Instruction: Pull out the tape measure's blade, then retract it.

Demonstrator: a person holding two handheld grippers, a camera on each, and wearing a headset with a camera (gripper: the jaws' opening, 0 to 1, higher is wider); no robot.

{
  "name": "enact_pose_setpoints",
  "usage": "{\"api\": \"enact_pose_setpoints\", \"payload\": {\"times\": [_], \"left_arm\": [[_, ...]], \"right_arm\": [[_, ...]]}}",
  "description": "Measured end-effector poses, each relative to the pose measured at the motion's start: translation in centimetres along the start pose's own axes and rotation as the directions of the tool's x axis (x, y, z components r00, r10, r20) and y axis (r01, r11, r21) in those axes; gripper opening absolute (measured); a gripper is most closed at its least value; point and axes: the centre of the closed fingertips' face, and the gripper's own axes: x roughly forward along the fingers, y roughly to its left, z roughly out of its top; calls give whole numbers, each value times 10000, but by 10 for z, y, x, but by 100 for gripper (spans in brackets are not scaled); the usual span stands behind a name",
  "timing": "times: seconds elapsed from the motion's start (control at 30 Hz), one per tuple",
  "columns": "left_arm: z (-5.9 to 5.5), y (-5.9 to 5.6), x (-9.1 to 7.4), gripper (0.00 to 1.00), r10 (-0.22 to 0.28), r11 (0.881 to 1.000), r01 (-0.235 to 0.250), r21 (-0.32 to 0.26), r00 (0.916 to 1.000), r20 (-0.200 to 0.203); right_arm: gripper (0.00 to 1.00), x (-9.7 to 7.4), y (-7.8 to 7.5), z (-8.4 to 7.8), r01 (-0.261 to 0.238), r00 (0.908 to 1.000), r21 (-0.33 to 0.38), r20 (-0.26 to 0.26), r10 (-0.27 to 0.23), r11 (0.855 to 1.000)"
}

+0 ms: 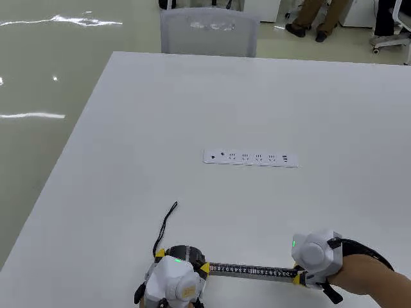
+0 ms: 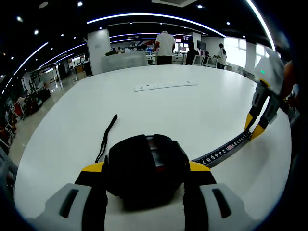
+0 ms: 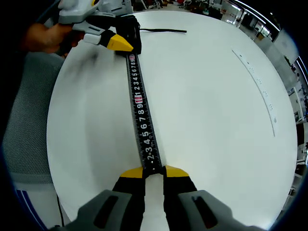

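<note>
Blade (image 3: pixel 139 106) of the tape measure (image 2: pixel 142 156) lies drawn out flat on the desk (image 1: pixel 257 96), numbers up, spanning from one pair of fingers to the other. We see the left gripper (image 2: pixel 147 169) with its fingers (image 2: pixel 91 168) closed on the sides of the black tape measure, which sits between the yellow tips and rests on the desk. From the right of those fingers the blade leaves it and runs to the right gripper (image 3: pixel 154 172), whose fingers (image 3: pixel 132 173) are pinched narrow on the blade's free end, the low numbers just ahead of their tips. A black wrist strap (image 2: pixel 107 137) trails from the tape measure, ahead of the left fingers and a little to their left, loose on the desk. Well ahead of both pairs of fingers we find a white power strip (image 1: pixel 250 158) lying flat, apart from everything else. Beyond the desk's far edge stands a grey chair (image 1: pixel 209 32).
</note>
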Motion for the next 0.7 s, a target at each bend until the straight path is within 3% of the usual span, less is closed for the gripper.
{"api": "enact_pose_setpoints", "payload": {"times": [0.57, 0.7], "left_arm": [[-4, 1, 4, 59, -36, 10000, 36, -32, 10000, 21], [-4, 1, 4, 59, -31, 10000, 31, -44, 10000, 14]], "right_arm": [[12, 0, 0, 2, 26, 10000, 115, 87, -27, 9999], [12, -1, 0, 2, 1, 9993, 332, 384, -14, 9994]]}}
